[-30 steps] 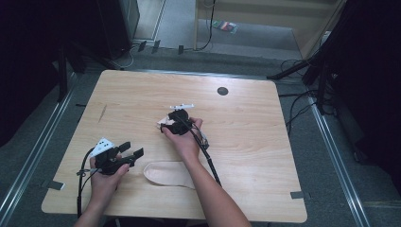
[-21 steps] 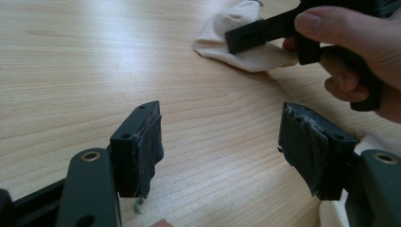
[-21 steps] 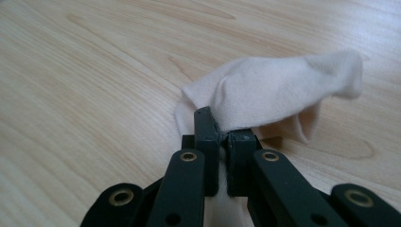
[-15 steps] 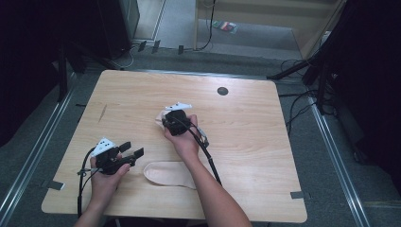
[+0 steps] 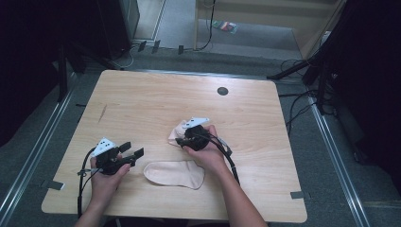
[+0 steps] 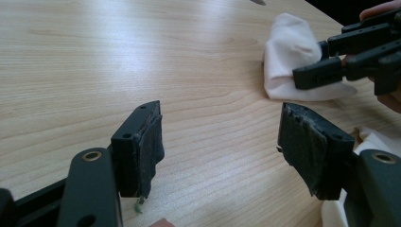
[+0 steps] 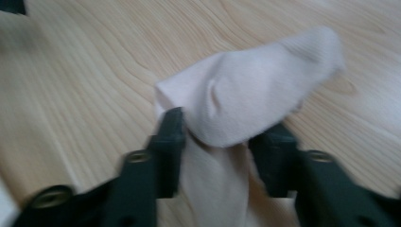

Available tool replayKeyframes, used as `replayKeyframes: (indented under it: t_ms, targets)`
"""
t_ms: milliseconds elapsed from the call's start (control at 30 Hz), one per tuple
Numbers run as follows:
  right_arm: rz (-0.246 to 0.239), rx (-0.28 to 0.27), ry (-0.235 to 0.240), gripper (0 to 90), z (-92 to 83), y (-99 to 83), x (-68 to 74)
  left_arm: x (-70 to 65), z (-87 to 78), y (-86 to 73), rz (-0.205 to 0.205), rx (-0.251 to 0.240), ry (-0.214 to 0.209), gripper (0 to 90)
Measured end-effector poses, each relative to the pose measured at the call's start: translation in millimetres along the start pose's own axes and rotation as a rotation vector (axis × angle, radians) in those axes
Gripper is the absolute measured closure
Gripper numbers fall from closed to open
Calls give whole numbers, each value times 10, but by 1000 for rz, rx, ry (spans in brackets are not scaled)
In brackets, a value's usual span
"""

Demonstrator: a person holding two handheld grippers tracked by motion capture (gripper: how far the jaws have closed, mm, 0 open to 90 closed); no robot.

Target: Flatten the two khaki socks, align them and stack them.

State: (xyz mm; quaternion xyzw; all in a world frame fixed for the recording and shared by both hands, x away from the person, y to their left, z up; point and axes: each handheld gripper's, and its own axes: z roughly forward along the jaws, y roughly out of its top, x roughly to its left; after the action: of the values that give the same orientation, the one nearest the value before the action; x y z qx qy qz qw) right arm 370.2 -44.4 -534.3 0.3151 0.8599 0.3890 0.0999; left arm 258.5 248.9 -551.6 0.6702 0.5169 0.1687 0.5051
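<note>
Tabletop (image 5: 142,99): light wood, with a small dark round fitting (image 5: 222,91) near its far edge, well apart from both sets of jaws. Flat sock (image 5: 174,174): pale pink, lying spread out on the tabletop between the two hands, just off the tips of the left jaws and below the right hand; in the left gripper view a white corner of it shows beside the right-hand jaw. Bunched sock (image 7: 250,94): same pale fabric, folded over on itself in a rounded hump; in the right gripper view it sits between the two black jaws, its top spilling over their tips and a strip of cloth running down the gap toward the gripper body. Right gripper (image 5: 182,140): jaws partly apart and have just been opening, with the bunched sock between them; the picture is blurred, and the pads look close against the cloth on both sides, though firm pressure cannot be told. Left gripper (image 5: 132,152): jaws standing wide with bare tabletop between the worn pads (image 6: 151,151), holding nothing; the bunched sock lies well ahead of them, off to the right.
</note>
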Motion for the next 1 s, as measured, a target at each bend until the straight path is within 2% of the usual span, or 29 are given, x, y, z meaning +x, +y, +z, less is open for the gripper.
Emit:
replayKeyframes:
  t_ms: [33, 67, 100, 167, 300, 333, 367, 400, 500, 533, 633, 700, 800, 867, 967, 1000]
  targets:
    - [0, 0, 0, 520, 0, 0, 0, 0, 0, 0, 0, 0, 0, 324]
    - [64, -49, 24, 479, -70, -1, -36, 1, 0, 0, 0, -1, 0, 324]
    - [88, -71, 28, 477, -95, 9, -50, 1, 0, 0, 0, -1, -1, 324]
    - [168, -106, 34, 467, -158, 50, -89, 0, 1, -1, -2, -2, -2, 324]
    - [316, -100, 2, 461, -141, 137, -124, 1, 0, 0, 0, -1, -3, 324]
    - [355, -88, -2, 499, -121, 158, -120, 3, 0, 1, -1, 0, -4, 324]
    - [355, -88, -2, 499, -121, 158, -120, 3, 0, 1, -1, 0, -4, 324]
    - [409, -77, -9, 668, -78, 205, -94, 4, 2, 3, -3, 0, -3, 324]
    - [410, -71, -18, 861, -56, 278, -43, 3, 7, 5, -4, 4, -9, 323]
    - [402, -72, -21, 887, -56, 316, -14, 2, 7, 6, -4, 4, -9, 323]
    - [364, -90, -5, 895, -77, 463, 109, 3, 3, 6, -2, 1, -7, 321]
    - [333, -125, 14, 895, -128, 589, 220, 2, 0, 6, -2, -2, -8, 320]
    - [277, -204, 60, 895, -288, 799, 408, 12, -13, 6, 3, -11, -14, 318]
    - [239, -267, 82, 893, -433, 908, 511, 18, -21, 3, -12, -25, -18, 317]
    - [221, -334, 104, 888, -617, 936, 523, 33, -42, 2, -21, -37, -28, 316]
    - [218, -330, 108, 884, -650, 902, 482, 36, -47, 1, -23, -40, -30, 315]
